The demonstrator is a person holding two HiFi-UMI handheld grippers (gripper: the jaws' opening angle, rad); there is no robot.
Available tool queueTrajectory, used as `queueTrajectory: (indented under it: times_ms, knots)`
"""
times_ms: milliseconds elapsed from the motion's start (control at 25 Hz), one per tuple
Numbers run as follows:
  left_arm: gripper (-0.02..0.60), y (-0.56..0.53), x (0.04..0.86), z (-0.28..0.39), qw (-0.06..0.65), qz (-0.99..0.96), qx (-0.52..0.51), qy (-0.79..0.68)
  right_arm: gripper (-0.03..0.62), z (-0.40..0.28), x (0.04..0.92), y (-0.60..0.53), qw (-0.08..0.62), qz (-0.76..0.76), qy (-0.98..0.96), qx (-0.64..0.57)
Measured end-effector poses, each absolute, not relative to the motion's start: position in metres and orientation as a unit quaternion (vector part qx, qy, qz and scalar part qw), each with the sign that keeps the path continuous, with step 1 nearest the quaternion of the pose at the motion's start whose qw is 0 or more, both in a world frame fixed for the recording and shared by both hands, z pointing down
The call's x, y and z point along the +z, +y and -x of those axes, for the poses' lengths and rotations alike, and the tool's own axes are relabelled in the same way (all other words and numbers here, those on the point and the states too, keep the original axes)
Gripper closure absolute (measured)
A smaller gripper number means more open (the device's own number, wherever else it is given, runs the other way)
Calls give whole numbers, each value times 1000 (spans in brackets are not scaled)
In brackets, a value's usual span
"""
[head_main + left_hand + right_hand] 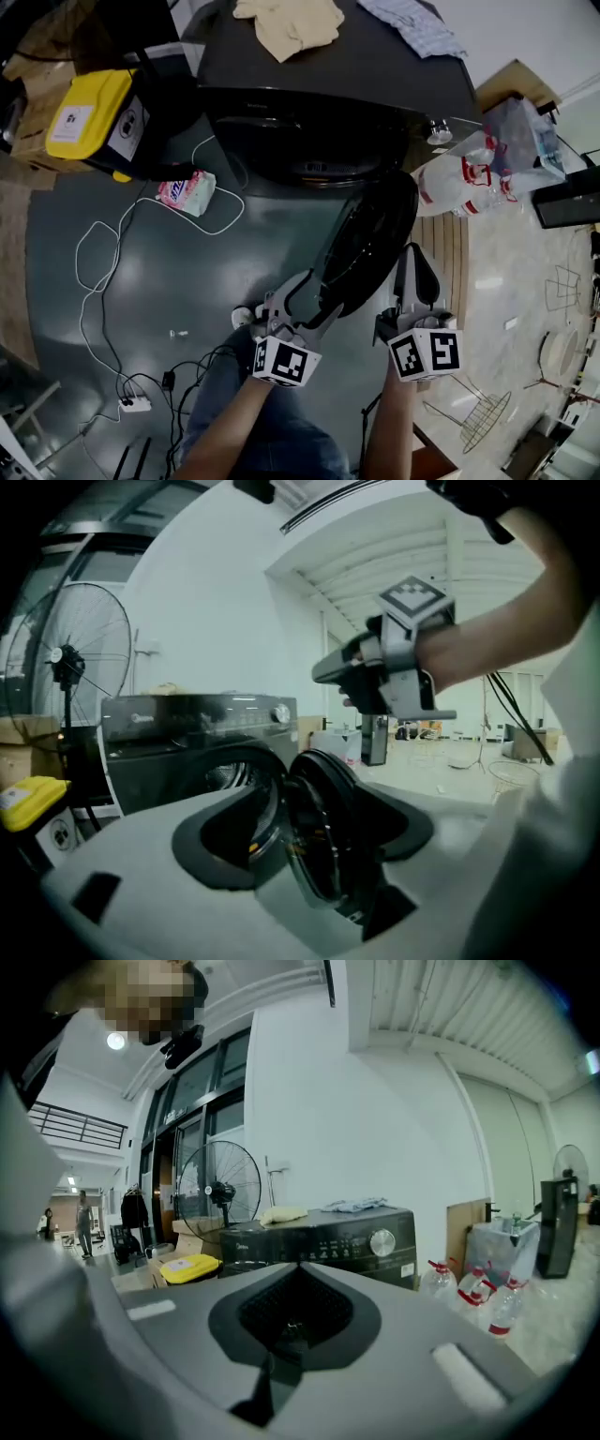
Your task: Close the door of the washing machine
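Observation:
The dark washing machine (328,75) stands at the top of the head view, its drum opening facing me. Its round door (370,234) is swung wide open toward me. My left gripper (314,295) is open beside the door's lower left edge. In the left gripper view the door (328,799) fills the gap between the jaws of the left gripper (314,841); contact is unclear. My right gripper (415,267) hangs just right of the door, jaws shut and empty. The right gripper view shows the right gripper (295,1321) aimed at the machine's control panel (347,1232).
Two cloths (291,23) lie on the machine's top. A yellow box (89,112) and a pink pack (186,192) sit to its left. White cable (103,253) runs to a power strip (136,403). Water bottles (459,183) stand to the right. A fan (220,1190) stands behind.

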State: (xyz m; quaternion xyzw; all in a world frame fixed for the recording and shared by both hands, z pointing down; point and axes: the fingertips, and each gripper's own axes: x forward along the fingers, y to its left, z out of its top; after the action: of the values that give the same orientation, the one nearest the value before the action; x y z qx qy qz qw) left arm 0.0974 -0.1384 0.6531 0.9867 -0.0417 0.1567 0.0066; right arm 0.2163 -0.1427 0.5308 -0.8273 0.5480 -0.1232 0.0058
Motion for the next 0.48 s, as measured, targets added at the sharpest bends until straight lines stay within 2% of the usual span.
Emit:
queueTrajectory:
  times_ms: [200,480]
  knots:
    - [303,-60,739,-112,16,-981,192,-22,586,-226,588,-110,-4,838,528,-141]
    - [417,-23,807,-122,29,-972,231,-18,586,-228,637,-79,-7,846,507,-165]
